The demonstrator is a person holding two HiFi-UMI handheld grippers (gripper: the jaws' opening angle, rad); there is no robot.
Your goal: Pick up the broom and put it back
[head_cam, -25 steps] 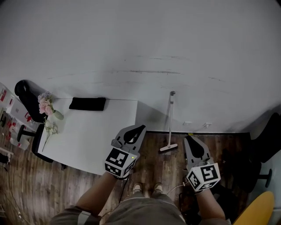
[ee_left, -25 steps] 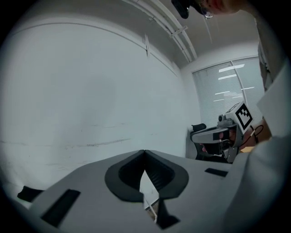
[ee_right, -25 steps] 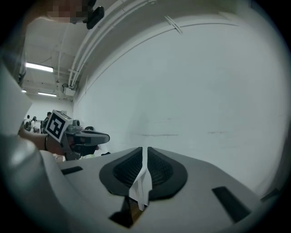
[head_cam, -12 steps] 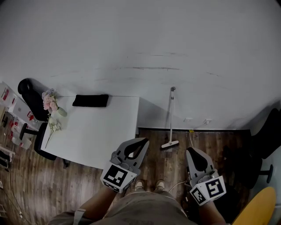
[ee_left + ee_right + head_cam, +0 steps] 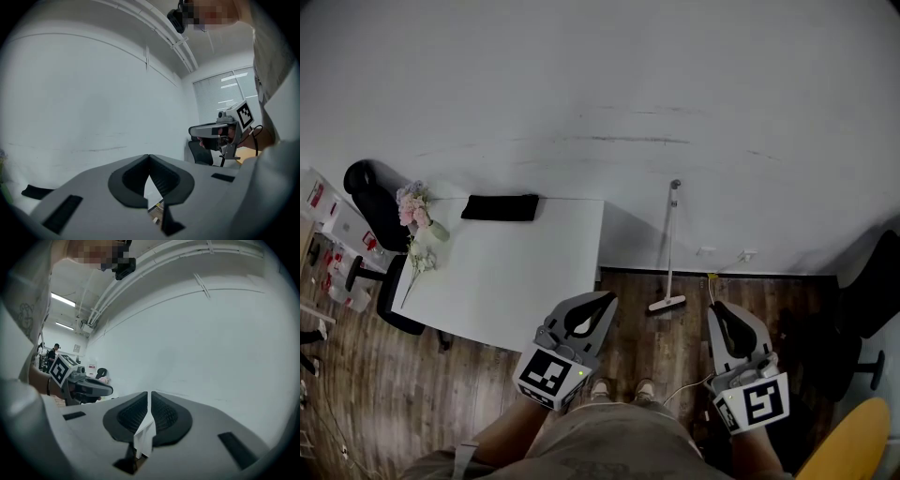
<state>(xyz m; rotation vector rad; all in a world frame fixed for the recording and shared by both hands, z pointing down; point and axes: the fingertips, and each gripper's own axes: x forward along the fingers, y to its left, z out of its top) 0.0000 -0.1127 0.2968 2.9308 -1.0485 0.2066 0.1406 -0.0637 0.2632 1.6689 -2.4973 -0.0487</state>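
As we draw both hands back toward our body, the left gripper (image 5: 603, 301) and the right gripper (image 5: 721, 308) sit lower in the head view than a second ago, and the gap between them and the broom (image 5: 671, 246) has widened. We read that as backing off from a finished job: the broom is already put back and nothing is left for us to carry.

We see each gripper's jaws pressed together at the tips in its own view, with nothing pinched between them.

The broom leans upright against the white wall (image 5: 609, 84), its head (image 5: 667, 304) resting on the wooden floor (image 5: 637, 337) just right of the white table (image 5: 506, 272). It stands ahead of us, between the lines of our two grippers, nearer the right one, and well apart from both.
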